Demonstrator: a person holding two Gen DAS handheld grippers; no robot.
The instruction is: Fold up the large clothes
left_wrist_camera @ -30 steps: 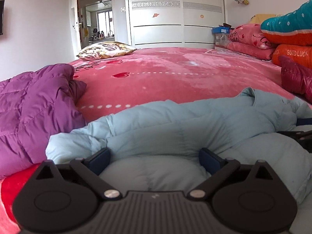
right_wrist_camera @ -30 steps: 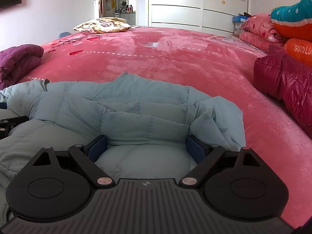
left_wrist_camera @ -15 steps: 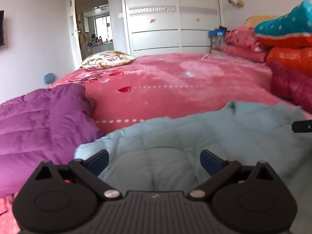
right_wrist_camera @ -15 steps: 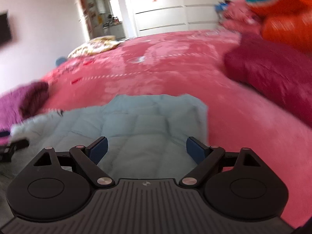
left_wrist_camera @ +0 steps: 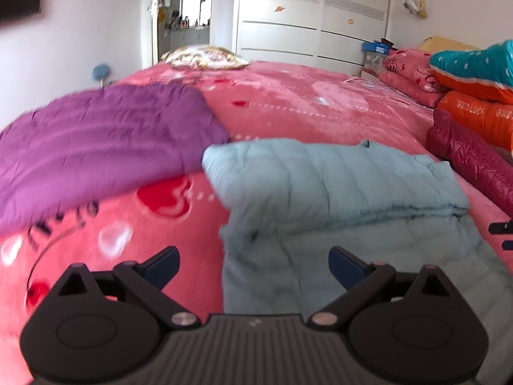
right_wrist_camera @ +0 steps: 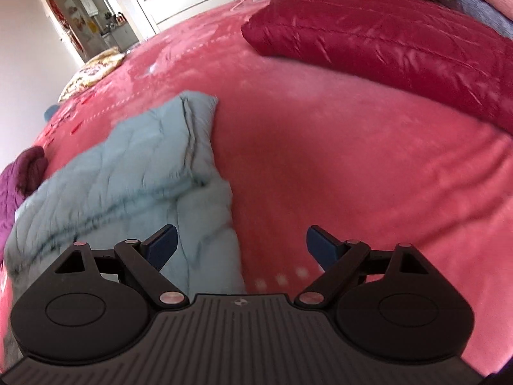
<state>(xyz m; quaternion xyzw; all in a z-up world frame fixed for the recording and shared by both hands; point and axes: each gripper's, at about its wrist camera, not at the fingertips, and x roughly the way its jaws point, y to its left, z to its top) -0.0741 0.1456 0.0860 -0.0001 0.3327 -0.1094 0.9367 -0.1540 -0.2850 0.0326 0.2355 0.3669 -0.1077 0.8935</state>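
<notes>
A light blue puffer jacket [left_wrist_camera: 336, 192] lies folded on the pink bed, also in the right wrist view as a jacket [right_wrist_camera: 128, 173] at the left. My left gripper [left_wrist_camera: 253, 261] hangs open above the jacket's near left edge, holding nothing. Over the jacket's near right corner and bare blanket, my right gripper [right_wrist_camera: 239, 245] is open too, nothing between its fingers. The tip of the right gripper [left_wrist_camera: 501, 232] shows at the left wrist view's right edge.
A purple jacket [left_wrist_camera: 96, 141] lies left of the blue one. A dark red jacket [right_wrist_camera: 384, 41] lies to the right, with stacked bedding [left_wrist_camera: 474, 89] behind it. A patterned pillow [left_wrist_camera: 205, 56] sits at the far end, before a white wardrobe [left_wrist_camera: 307, 22] and doorway.
Both grippers have lifted up and back off the blue jacket, which now lies flatter and folded. The left view swung left, the right view swung right toward the dark red jacket.
</notes>
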